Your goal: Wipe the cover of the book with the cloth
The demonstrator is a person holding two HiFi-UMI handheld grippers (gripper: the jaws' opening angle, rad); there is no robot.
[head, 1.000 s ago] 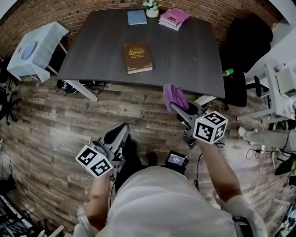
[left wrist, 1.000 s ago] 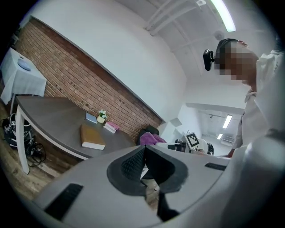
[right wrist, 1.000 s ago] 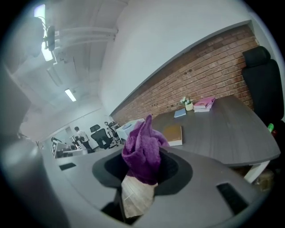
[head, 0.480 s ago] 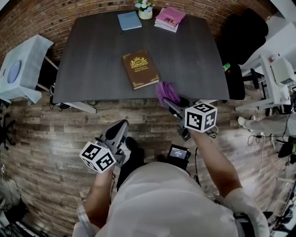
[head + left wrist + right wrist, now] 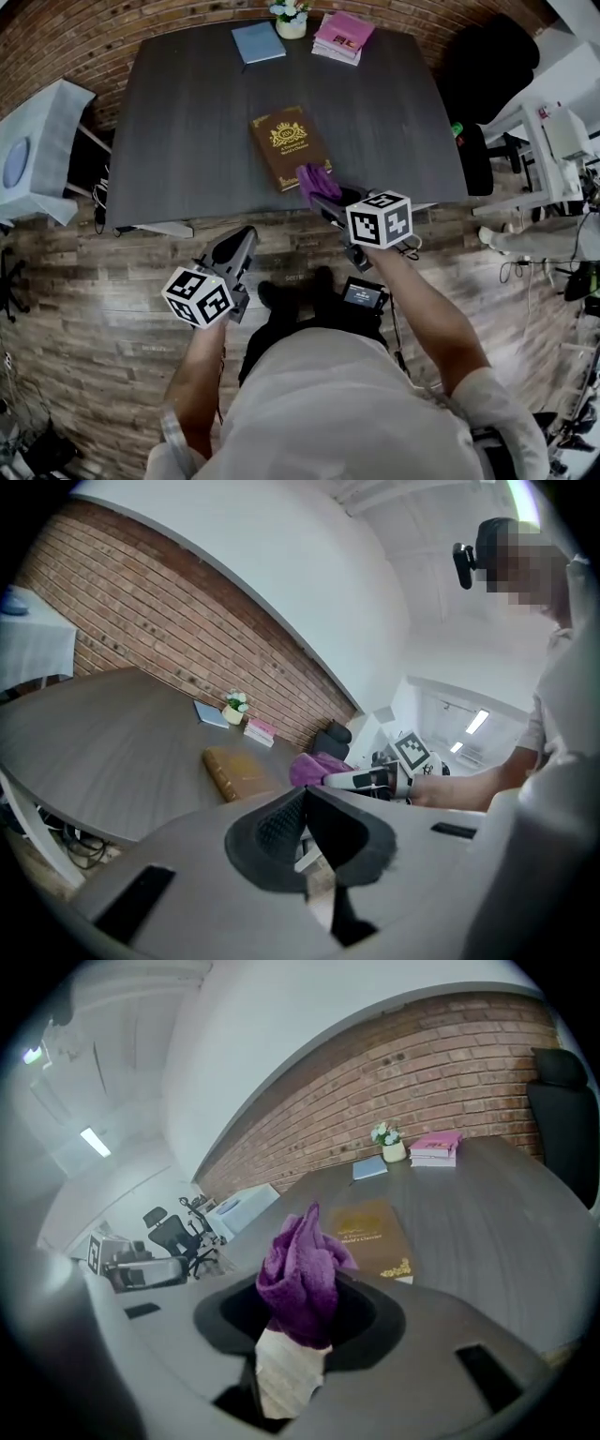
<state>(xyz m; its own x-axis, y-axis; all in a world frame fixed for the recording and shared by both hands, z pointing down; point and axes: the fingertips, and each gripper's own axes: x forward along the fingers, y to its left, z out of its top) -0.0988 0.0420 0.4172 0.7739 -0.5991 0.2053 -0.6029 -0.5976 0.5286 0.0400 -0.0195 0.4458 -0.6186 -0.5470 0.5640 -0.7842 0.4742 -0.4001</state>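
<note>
Purple cloth (image 5: 312,178), pinched in right tongs (image 5: 324,195), newly over near edge of book (image 5: 286,141); left tongs (image 5: 246,235) pressed together.

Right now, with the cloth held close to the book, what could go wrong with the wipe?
The book lies loose near the front edge of the table; the left claw is shut and off the table, so nothing braces the book and a wipe could shove it.
The purple cloth sticks out of the right claw as a bunched wad, so little of it may meet the cover and the claw tips might scrape it.
</note>
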